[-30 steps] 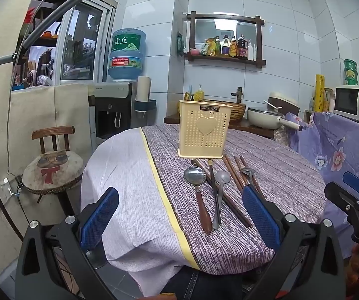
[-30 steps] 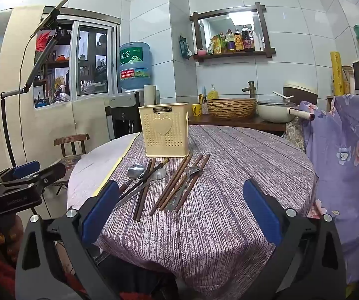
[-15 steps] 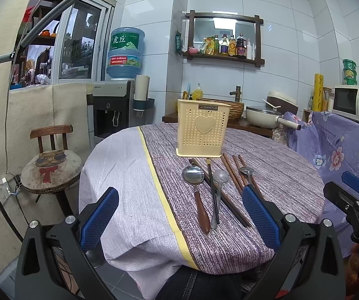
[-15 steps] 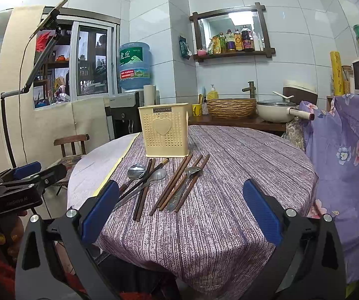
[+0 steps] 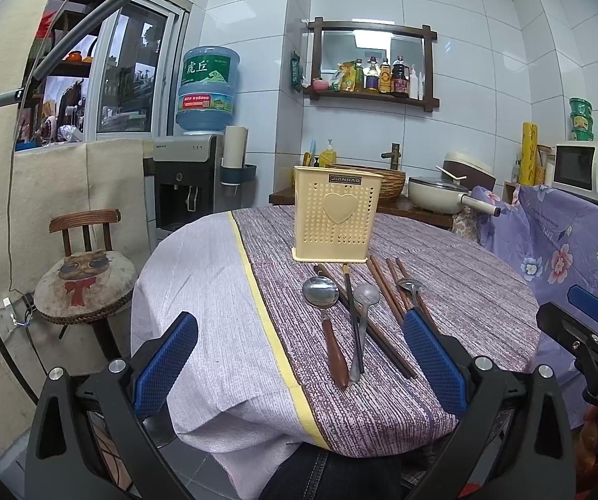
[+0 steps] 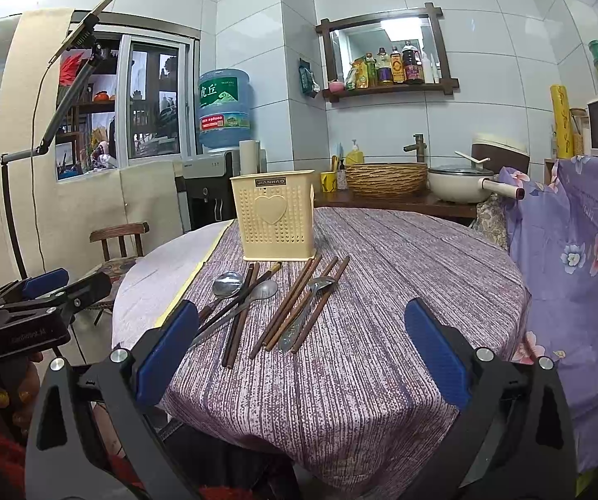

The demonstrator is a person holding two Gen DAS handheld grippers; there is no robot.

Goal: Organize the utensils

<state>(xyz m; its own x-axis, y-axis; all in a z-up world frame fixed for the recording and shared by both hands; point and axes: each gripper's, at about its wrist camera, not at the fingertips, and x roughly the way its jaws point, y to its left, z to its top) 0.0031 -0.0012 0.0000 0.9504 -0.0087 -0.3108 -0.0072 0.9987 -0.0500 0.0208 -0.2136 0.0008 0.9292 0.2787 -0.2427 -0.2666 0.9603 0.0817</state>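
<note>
A yellow perforated utensil holder (image 5: 335,220) (image 6: 276,221) with a heart stands upright on the round table. In front of it lie a wooden-handled spoon (image 5: 327,320) (image 6: 224,287), a steel spoon (image 5: 362,320) (image 6: 245,306), a third spoon (image 5: 411,287) (image 6: 305,312) and several dark chopsticks (image 5: 384,291) (image 6: 288,306). My left gripper (image 5: 299,364) is open and empty, near the table's front edge. My right gripper (image 6: 301,354) is open and empty, above the near edge, short of the utensils.
The table's cloth is white on the left (image 5: 199,291) and purple on the right (image 6: 403,291). A wooden chair (image 5: 84,279) stands left of the table. A water dispenser (image 5: 188,191) and a counter with a pot (image 5: 438,193) are behind. A purple floral cover (image 6: 582,258) hangs at right.
The left wrist view has shifted slightly lower and closer to the table edge. The right gripper and the utensils have not moved.
</note>
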